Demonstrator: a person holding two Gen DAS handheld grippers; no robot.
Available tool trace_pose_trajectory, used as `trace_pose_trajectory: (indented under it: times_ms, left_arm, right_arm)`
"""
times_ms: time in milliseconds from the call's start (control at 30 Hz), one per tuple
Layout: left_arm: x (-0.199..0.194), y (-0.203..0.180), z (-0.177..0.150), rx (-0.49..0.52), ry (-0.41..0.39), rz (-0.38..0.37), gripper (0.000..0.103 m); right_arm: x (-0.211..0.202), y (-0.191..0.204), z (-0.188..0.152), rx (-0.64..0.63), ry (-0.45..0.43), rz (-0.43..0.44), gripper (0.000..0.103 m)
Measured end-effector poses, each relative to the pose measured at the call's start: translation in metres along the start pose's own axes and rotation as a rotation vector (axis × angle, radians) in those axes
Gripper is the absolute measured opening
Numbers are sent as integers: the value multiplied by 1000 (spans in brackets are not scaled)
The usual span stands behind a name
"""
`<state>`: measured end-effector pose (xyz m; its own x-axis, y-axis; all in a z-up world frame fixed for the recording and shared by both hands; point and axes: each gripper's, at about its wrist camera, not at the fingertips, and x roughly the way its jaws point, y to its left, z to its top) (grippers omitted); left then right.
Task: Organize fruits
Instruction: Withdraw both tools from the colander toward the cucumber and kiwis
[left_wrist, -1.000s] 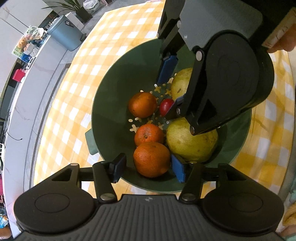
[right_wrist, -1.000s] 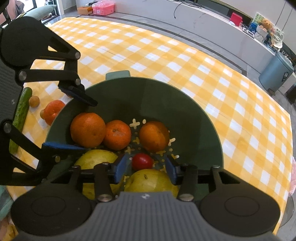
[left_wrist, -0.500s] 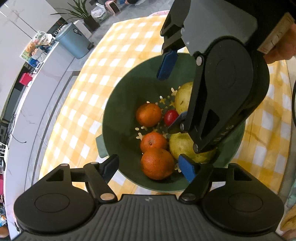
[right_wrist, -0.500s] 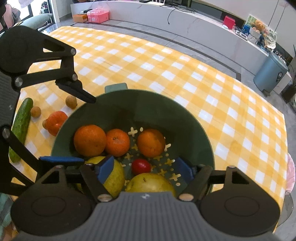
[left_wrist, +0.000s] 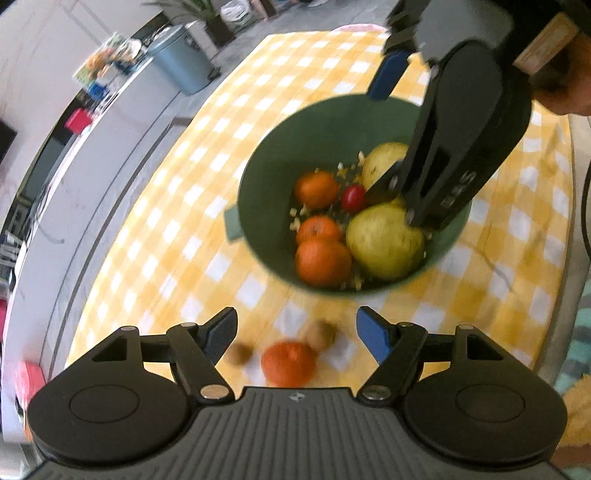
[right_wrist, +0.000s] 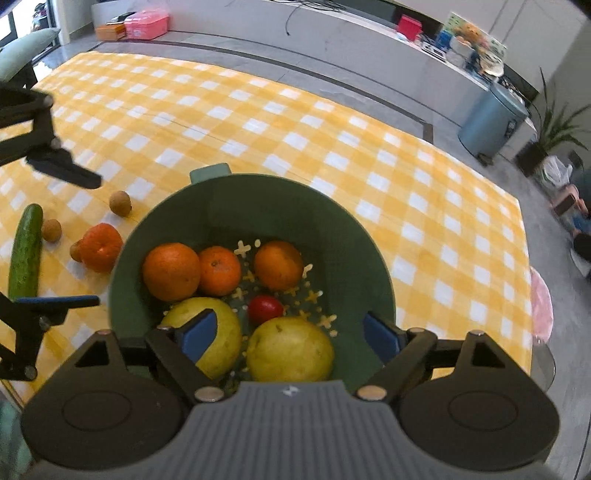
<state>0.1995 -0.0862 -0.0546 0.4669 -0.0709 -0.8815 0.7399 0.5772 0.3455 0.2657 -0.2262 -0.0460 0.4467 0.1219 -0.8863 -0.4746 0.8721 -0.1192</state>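
Change since earlier frame: left gripper (left_wrist: 295, 328) has drawn back out of the green bowl (right_wrist: 280, 206) and now hangs over the cloth beside it; right gripper (right_wrist: 284, 336) has lifted slightly, still above the bowl.

Item 1, loose tangerine (left_wrist: 288, 363): on the yellow checked tablecloth (right_wrist: 332, 122), just outside the bowl's wall. Sits directly under the left gripper's spread fingers, slightly toward the camera side. Roundish, no clear long axis; stem direction blurred, cannot tell.

Item 2, small brown fruits (right_wrist: 120, 203): three scattered near the tangerine, one touching or almost touching it.

Item 3, cucumber (right_wrist: 25, 251): farther out from the bowl, past the tangerine; long axis runs roughly along the near-to-far line of the right-wrist view.

Item 4, bowl contents: three oranges (right_wrist: 171, 271), two yellow pears (right_wrist: 290, 349), one small red fruit (right_wrist: 265, 309).

Grippers: both spread wide, holding nothing. The left is nearer the loose fruit.

Judgement: next move is likely a short descent of the left gripper onto the tangerine.
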Motion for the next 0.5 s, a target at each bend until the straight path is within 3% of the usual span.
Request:
trace_pose_trajectory:
  times_ms: [500]
  left_arm:
    - [-30,24,-82,-231,79,44,86]
  right_arm:
    - [-54,84,-28,23,-181,65,85]
